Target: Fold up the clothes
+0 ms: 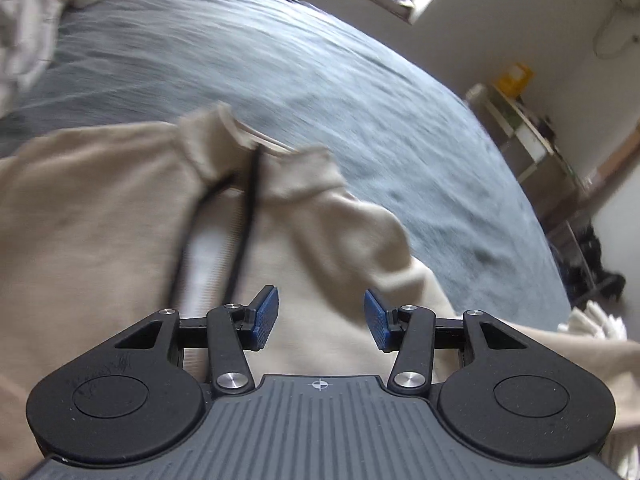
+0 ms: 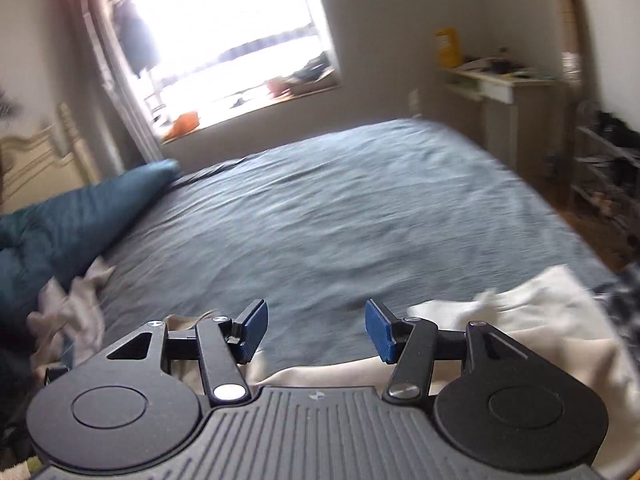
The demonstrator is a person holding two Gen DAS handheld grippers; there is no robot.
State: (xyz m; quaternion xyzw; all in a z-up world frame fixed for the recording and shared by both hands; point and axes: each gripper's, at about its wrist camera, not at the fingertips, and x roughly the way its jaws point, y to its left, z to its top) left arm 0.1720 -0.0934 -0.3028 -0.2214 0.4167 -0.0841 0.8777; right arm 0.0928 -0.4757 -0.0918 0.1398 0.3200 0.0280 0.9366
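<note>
Both grippers' open jaws hover above the beige jacket (image 1: 100, 220), gripping nothing.

a grey-blue bedspread (image 2: 340, 216), teal pillow (image 2: 80, 216), bright window (image 2: 236, 36), cluttered desk (image 2: 504, 80).

grey bed (image 2: 340, 208), beige garment (image 1: 100, 208), teal pillow (image 2: 72, 216)

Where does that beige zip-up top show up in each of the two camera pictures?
Left wrist view: the beige top fills the lower left and centre, its dark zipper running up the middle.
Right wrist view: only its pale edge shows, low on the right.
Shared landmark: the grey-blue bedcover under it.
</note>
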